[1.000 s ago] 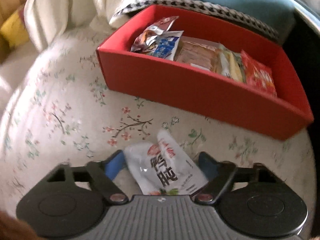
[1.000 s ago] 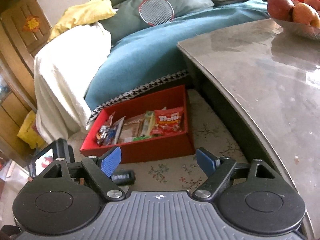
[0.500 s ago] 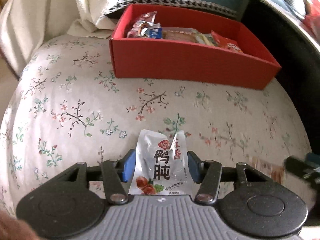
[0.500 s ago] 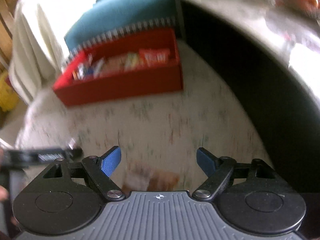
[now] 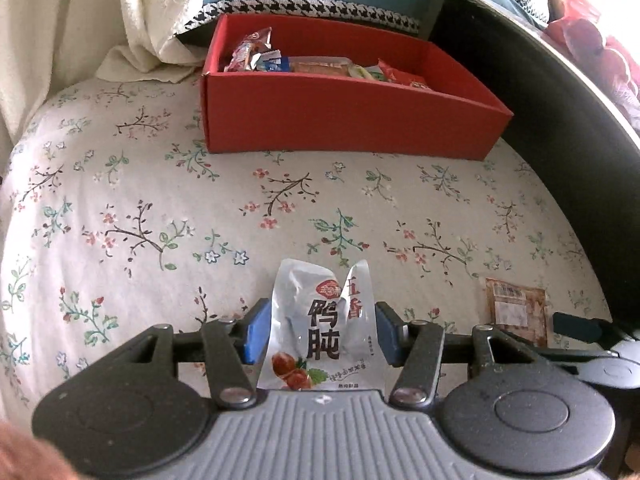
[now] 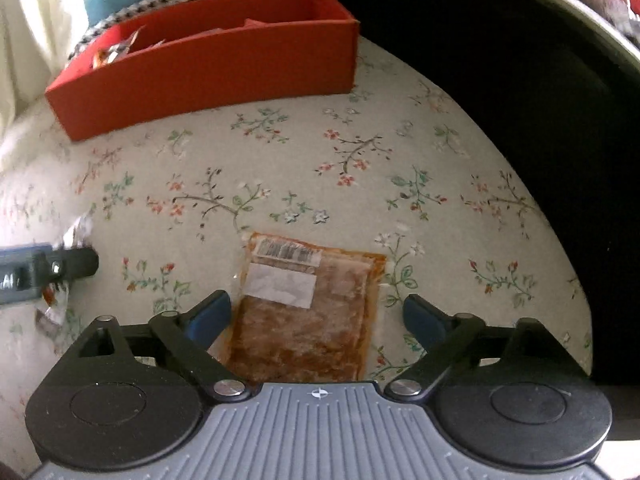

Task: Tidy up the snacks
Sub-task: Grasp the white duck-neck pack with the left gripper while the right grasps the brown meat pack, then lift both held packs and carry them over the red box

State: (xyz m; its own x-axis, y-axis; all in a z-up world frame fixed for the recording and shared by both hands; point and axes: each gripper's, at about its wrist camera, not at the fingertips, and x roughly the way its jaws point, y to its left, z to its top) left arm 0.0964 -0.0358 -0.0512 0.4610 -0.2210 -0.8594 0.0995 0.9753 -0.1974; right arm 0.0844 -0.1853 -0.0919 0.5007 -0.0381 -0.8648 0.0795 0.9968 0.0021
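Left wrist view: left hand-held gripper [image 5: 318, 330] clamped on a silver snack pouch [image 5: 320, 328], blue pads pressing both its side edges; pouch crumpled at top, black characters on front
Pouch position: upright between the pads, above the floral cloth [image 5: 160, 208]
Right wrist view: right hand-held gripper [image 6: 316, 316] with jaws spread wide, nothing gripped
Brown snack packet [image 6: 308, 308]: flat on the floral cloth, barcode end pointing away, lying between the spread pads; left pad just beside its edge, right pad apart from it
Red box [image 5: 344, 116]: at the far side of the cloth, several wrapped snacks inside along its length
Behind box: houndstooth trim [image 5: 304, 8], teal cushion, cream fabric to the left
Right of cloth: dark table edge [image 5: 560, 128]
Cross-check: brown packet also seen from left wrist, lower right, near the right gripper's finger
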